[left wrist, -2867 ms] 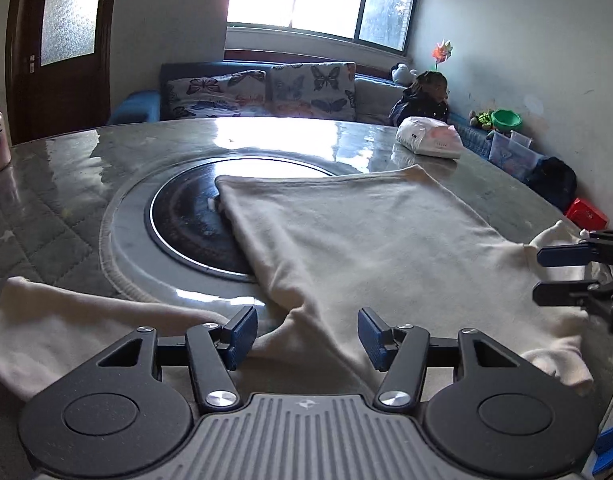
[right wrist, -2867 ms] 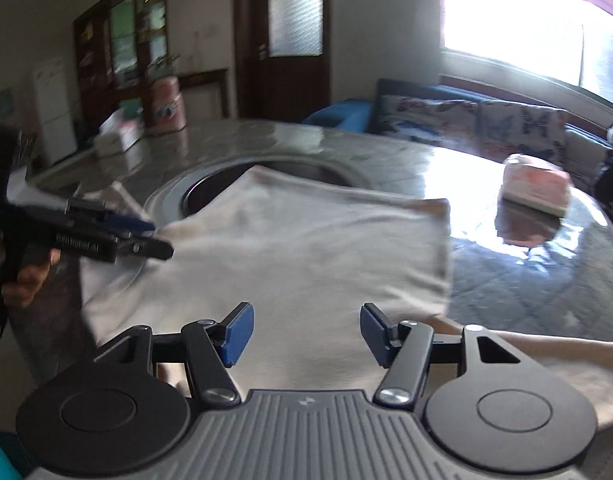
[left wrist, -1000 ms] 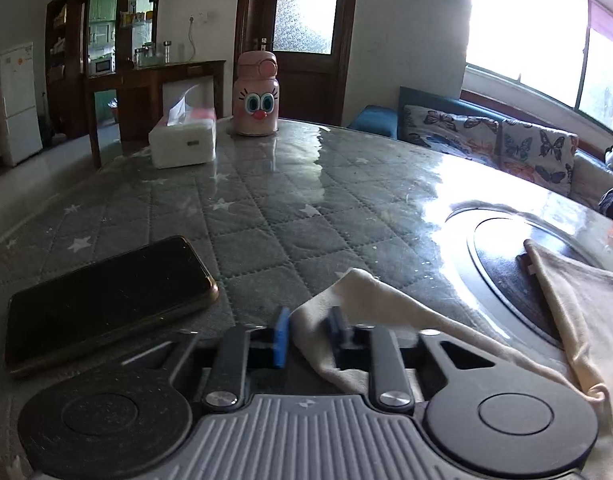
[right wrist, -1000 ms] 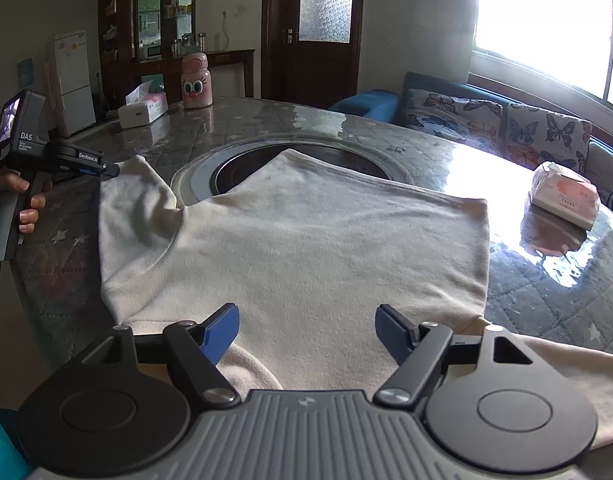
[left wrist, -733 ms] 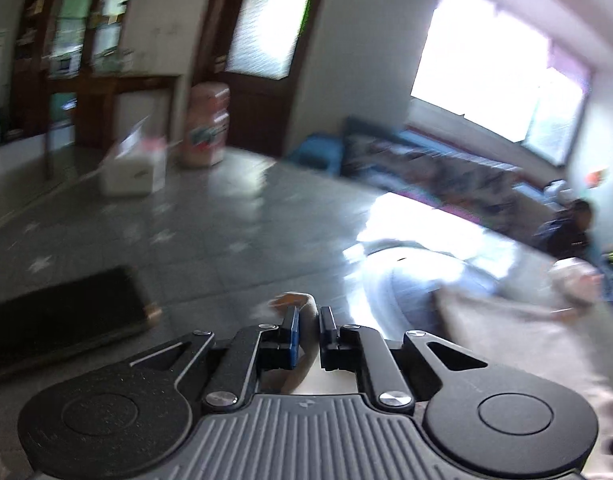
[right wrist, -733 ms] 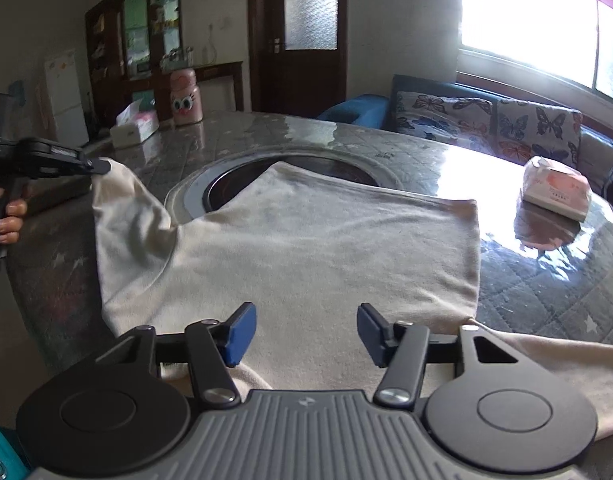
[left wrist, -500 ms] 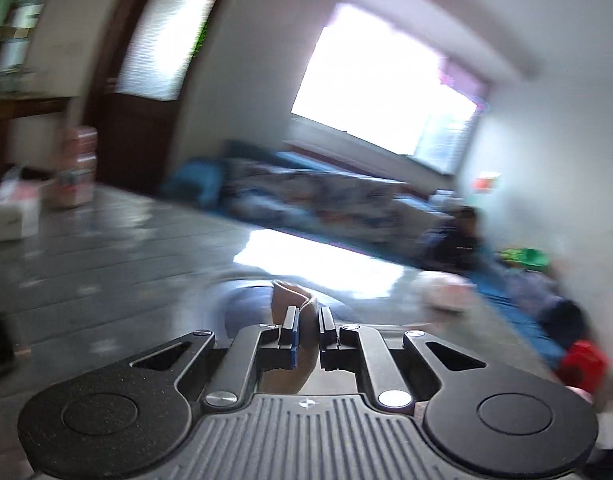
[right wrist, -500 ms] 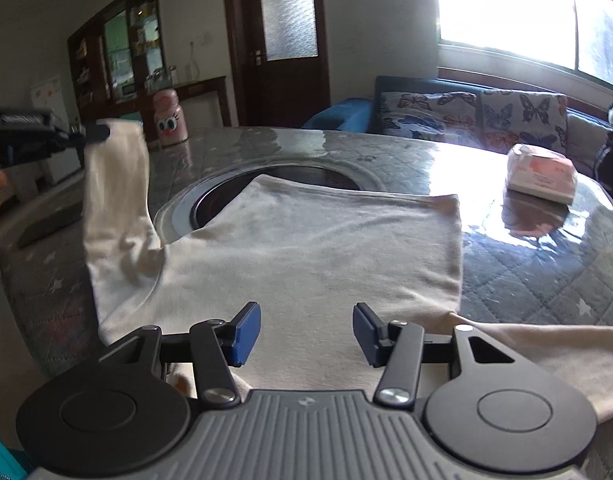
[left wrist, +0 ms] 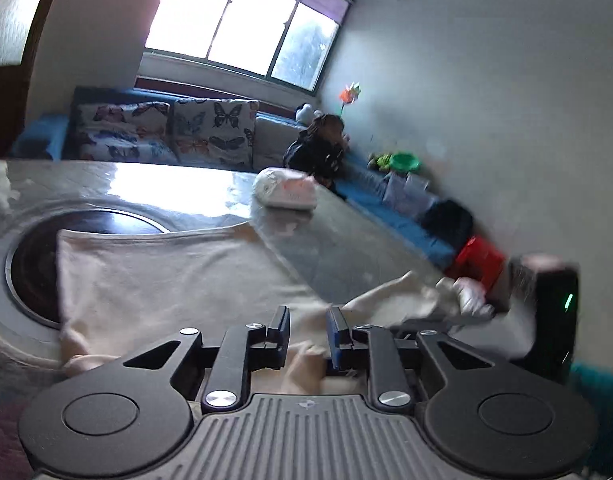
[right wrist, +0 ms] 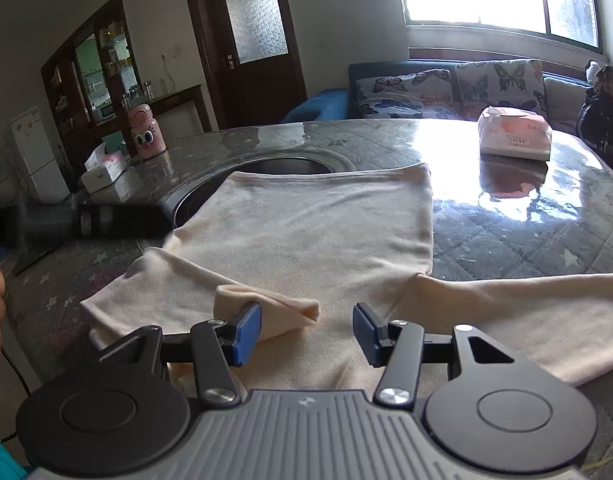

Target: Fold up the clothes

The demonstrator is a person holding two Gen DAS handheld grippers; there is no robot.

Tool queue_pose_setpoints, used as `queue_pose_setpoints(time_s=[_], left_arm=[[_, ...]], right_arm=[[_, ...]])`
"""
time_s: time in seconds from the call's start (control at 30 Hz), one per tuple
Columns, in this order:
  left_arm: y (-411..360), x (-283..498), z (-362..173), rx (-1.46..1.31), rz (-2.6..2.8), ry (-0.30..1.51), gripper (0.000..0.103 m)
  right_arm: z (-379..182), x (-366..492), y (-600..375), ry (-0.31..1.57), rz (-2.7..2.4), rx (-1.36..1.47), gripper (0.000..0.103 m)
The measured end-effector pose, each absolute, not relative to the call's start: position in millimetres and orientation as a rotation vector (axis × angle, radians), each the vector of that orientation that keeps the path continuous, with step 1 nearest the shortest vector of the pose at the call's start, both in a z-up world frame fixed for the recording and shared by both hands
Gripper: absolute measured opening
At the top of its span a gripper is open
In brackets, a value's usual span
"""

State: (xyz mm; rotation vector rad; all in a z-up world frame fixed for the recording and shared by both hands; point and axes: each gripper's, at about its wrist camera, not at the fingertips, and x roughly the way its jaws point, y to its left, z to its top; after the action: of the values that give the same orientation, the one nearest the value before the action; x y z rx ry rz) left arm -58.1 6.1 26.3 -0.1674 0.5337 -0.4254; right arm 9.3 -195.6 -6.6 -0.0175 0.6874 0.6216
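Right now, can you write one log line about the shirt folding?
step: left sleeve folded onto shirt | left gripper: just opened, sleeve released | right gripper: open, empty | right sleeve: unfolded

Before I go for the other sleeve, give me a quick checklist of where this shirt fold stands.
1. Left sleeve folded in over the cream shirt: ok, its cuff lies on the body.
2. Left gripper let go: ok, its jaws have just been opening; cloth lies between the fingers, pads not pressing.
3. Right gripper free: ok, open above the shirt, holding nothing.
4. Right sleeve folded: not ok, it lies spread out sideways on the table.
5. Shirt body flat: ok, no big wrinkles.
6. Tissue pack clear of the shirt: ok, apart from it.
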Motion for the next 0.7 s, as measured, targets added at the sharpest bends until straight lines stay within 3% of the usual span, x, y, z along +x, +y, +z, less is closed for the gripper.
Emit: queue_pose_setpoints(time_s=[0.1, 0.33, 0.7], left_arm=[[31, -70, 17, -0.099, -0.333, 0.545, 0.040], [77, -100, -13, -0.013, -0.178, 0.632, 0.042], [76, -100, -26, 0.025, -0.203, 0.655, 0.042]], right_arm=[[-6, 12, -194, 0.692, 0.630, -0.014, 0.047], [3, 11, -202, 0.692, 0.591, 0.014, 0.045], [-12, 19, -194, 0.784, 0.599, 0.025, 0.039]])
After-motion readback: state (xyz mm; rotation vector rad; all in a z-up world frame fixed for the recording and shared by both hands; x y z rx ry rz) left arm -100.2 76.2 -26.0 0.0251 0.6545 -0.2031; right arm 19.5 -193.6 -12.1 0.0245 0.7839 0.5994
